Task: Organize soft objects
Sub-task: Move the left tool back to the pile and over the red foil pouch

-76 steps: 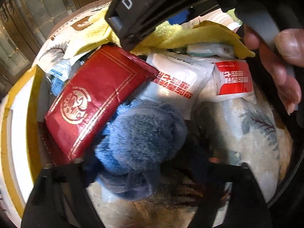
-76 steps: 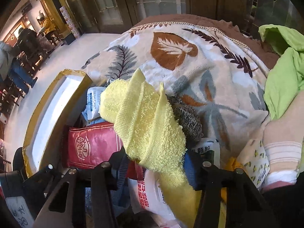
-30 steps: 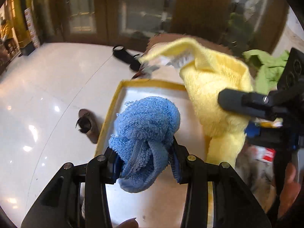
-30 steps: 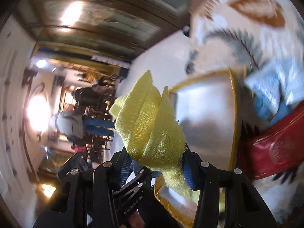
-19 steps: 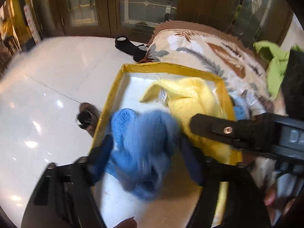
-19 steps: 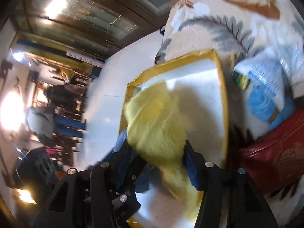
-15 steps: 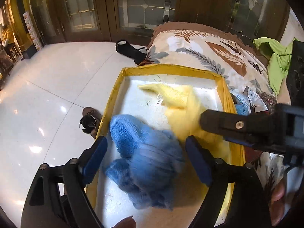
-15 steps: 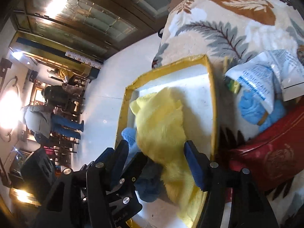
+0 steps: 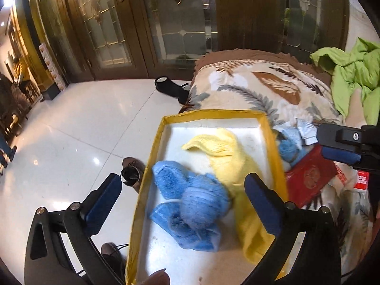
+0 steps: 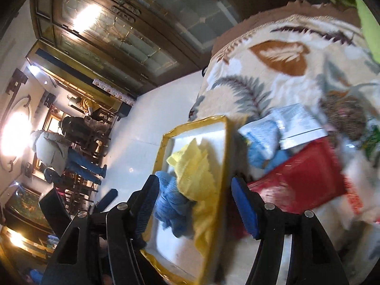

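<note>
Blue towel (image 9: 190, 199) & yellow towel (image 9: 234, 163): fluffy terry cloth, matt, lying in a tray (image 9: 213, 114) w/ smooth white inside and glossy yellow taped rim. Blanket (image 9: 268, 92): soft fleece-like cloth w/ leaf print; red packet (image 9: 308, 178) & white sachet (image 10: 299, 123) on it look like shiny plastic film, green garment (image 9: 351, 68) thin crinkled fabric. Floor (image 9: 71, 130) is polished glossy tile w/ light glare, doors (image 9: 166, 23) varnished dark wood w/ leaded glass; left gripper (image 9: 182, 194) frame matt black plastic w/ metal screws, blue ribbed pads (image 9: 102, 201).
</note>
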`<action>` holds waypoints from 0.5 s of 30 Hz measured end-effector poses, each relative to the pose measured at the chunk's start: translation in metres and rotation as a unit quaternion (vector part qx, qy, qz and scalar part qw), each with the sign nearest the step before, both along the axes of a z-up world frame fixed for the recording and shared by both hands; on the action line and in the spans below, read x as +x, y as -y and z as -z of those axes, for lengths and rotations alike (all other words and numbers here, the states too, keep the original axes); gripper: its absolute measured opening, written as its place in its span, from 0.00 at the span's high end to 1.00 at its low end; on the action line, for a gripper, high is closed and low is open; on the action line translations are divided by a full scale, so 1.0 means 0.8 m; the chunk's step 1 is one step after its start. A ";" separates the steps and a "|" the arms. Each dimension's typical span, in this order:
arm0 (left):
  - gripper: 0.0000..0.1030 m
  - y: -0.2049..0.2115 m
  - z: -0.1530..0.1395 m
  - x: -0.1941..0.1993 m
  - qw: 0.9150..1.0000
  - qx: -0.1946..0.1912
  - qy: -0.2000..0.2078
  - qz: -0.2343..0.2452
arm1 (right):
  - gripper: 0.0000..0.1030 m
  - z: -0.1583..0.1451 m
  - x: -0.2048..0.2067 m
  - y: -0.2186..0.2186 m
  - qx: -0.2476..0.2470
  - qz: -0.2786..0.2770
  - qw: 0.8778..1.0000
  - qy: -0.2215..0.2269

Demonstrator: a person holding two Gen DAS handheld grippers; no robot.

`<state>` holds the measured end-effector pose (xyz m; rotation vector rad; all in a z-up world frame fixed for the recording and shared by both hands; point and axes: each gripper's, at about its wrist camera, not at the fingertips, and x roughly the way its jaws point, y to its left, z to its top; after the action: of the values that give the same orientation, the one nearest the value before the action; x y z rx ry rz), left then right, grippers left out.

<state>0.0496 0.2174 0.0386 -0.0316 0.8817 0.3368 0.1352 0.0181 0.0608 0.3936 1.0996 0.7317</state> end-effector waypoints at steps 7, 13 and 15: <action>0.00 0.062 -0.014 0.003 0.999 0.000 0.010 0.046 | 0.32 -0.015 -0.025 0.081 -0.036 0.031 0.998 0.046; 0.00 0.116 -0.017 0.013 0.996 -0.006 0.008 0.085 | 0.30 -0.015 -0.043 0.148 -0.044 0.064 0.995 0.056; 0.00 0.132 -0.017 0.016 0.995 -0.010 0.006 0.097 | 0.30 -0.012 -0.048 0.168 -0.050 0.075 0.994 0.055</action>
<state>0.0626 0.1120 0.0521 0.0323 0.8678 0.1463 0.0968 -0.1161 0.0706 0.3417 0.9877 0.5565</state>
